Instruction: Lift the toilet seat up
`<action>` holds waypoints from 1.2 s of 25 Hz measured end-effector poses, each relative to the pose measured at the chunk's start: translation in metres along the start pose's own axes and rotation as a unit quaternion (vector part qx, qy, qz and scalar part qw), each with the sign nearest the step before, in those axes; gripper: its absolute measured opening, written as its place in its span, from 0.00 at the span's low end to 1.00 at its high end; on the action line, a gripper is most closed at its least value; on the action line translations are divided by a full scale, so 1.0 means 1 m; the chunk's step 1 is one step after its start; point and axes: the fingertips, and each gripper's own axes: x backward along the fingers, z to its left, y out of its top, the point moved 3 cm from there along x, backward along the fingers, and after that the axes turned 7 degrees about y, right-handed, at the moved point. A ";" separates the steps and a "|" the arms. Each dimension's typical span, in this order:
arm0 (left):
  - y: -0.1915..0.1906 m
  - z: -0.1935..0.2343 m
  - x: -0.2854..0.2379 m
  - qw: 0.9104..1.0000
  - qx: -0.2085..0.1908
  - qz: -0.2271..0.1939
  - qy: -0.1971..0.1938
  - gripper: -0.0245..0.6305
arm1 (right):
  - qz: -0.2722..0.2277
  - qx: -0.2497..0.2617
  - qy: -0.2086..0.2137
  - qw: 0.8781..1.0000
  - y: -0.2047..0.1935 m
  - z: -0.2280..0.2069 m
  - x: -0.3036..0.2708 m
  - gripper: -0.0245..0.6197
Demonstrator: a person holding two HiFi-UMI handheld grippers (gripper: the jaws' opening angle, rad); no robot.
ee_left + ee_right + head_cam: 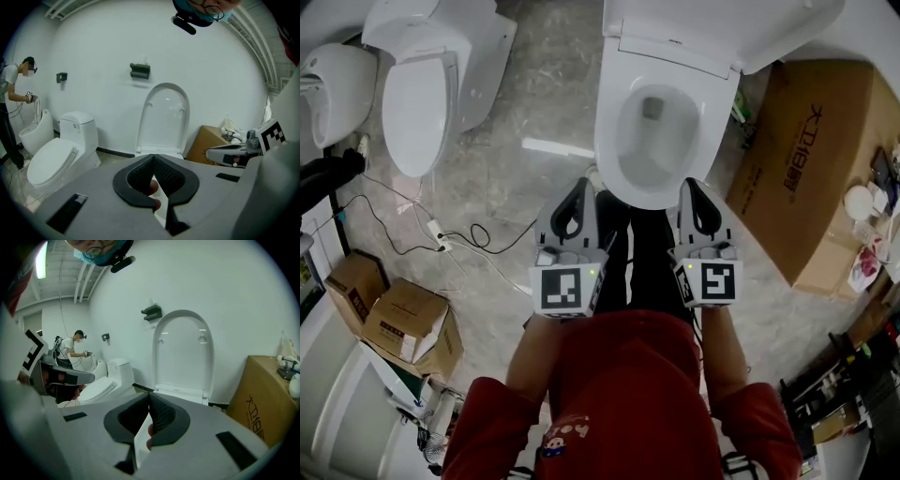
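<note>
Head view: left gripper and right gripper are held side by side, apart, both aimed at the front of the open bowl; tips lie near its front rim, contact cannot be told; toilet seat is already swung up at the back of the bowl; second toilet, lid down, to the left; large cardboard box just right of the bowl; cable across the floor; small boxes lower left.

Left gripper view: fingers are closed, tips meeting, nothing gripped between them; toilet seat is straight ahead, upright against the white wall, underside toward the camera, two small bumpers showing on it; black wall fitting above it; second toilet to the left; a person at far left bends over a low white fixture; cardboard box to the right; right gripper reaches in from the right, marker cube behind it.

Right gripper view: fingers are shut tip to tip, holding nothing; toilet seat is upright ahead, same two bumpers visible; black wall fitting up and left of it; cardboard box at right; second toilet and person at left; left gripper enters from the left edge.
</note>
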 end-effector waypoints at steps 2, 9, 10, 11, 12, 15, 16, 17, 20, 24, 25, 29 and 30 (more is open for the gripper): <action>-0.020 0.000 -0.004 1.000 -0.004 0.018 -0.002 0.05 | 0.017 -0.002 0.006 1.000 -0.020 0.003 -0.006 0.06; -0.069 0.000 -0.015 0.998 0.000 0.066 -0.007 0.05 | 0.074 -0.015 0.020 0.997 -0.083 0.009 -0.019 0.06; -0.076 0.000 -0.016 0.997 0.000 0.074 -0.008 0.05 | 0.081 -0.017 0.020 0.996 -0.091 0.010 -0.020 0.06; -0.085 0.001 -0.018 0.996 -0.003 0.085 -0.010 0.05 | 0.090 -0.019 0.021 0.996 -0.098 0.011 -0.021 0.06; -0.094 0.001 -0.019 0.995 -0.006 0.095 -0.012 0.05 | 0.101 -0.019 0.023 0.994 -0.105 0.012 -0.023 0.06; -0.116 -0.002 -0.023 0.992 -0.016 0.122 -0.021 0.05 | 0.127 -0.022 0.035 0.991 -0.130 0.014 -0.026 0.06; -0.123 -0.004 -0.024 0.991 -0.018 0.130 -0.024 0.05 | 0.134 -0.025 0.038 0.990 -0.138 0.015 -0.026 0.06; -0.130 -0.005 -0.025 0.990 -0.019 0.137 -0.027 0.05 | 0.142 -0.029 0.040 0.989 -0.146 0.016 -0.026 0.06; -0.150 -0.005 -0.028 0.987 -0.014 0.159 -0.029 0.05 | 0.166 -0.036 0.044 0.984 -0.165 0.021 -0.027 0.06; -0.176 -0.007 -0.035 0.982 -0.015 0.185 -0.031 0.05 | 0.194 -0.034 0.057 0.979 -0.190 0.022 -0.033 0.06; -0.183 -0.008 -0.036 0.981 -0.016 0.192 -0.032 0.05 | 0.201 -0.034 0.061 0.977 -0.197 0.023 -0.034 0.06; -0.206 -0.012 -0.037 0.974 -0.018 0.222 -0.039 0.05 | 0.228 -0.020 0.078 0.970 -0.220 0.029 -0.037 0.06; -0.211 -0.013 -0.037 0.972 -0.018 0.229 -0.041 0.05 | 0.235 -0.014 0.082 0.969 -0.225 0.030 -0.038 0.06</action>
